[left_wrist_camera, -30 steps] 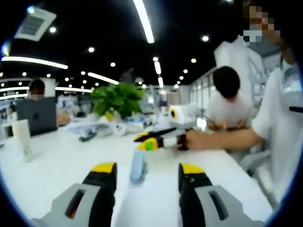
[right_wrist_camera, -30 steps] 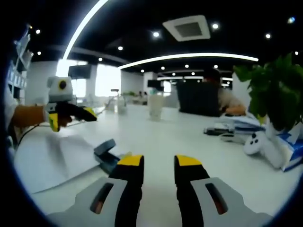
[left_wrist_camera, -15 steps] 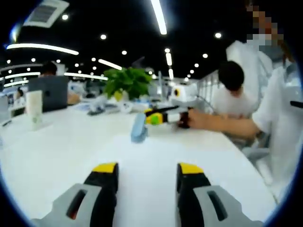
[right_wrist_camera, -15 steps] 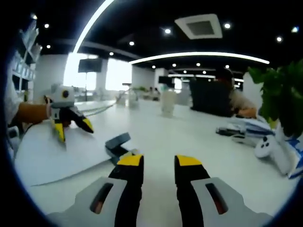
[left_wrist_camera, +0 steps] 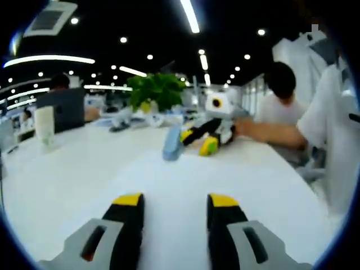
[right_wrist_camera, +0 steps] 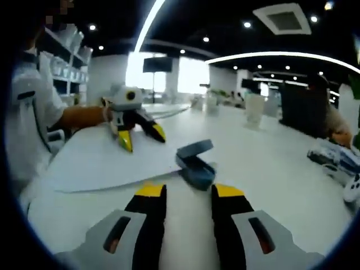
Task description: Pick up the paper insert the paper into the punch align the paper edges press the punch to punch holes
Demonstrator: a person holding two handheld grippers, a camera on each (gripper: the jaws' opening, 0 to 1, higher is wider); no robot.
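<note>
A white desk (right_wrist_camera: 292, 169) carries the paper (right_wrist_camera: 107, 163), its edge tucked into the blue punch (right_wrist_camera: 196, 163). My left gripper (right_wrist_camera: 138, 136) and right gripper (right_wrist_camera: 190, 194) hover open-jawed, empty. Any nudge could skew the paper.

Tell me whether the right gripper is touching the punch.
Apart. In the right gripper view, bare table shows between the open right gripper and the punch, which sits at the paper's edge.
</note>
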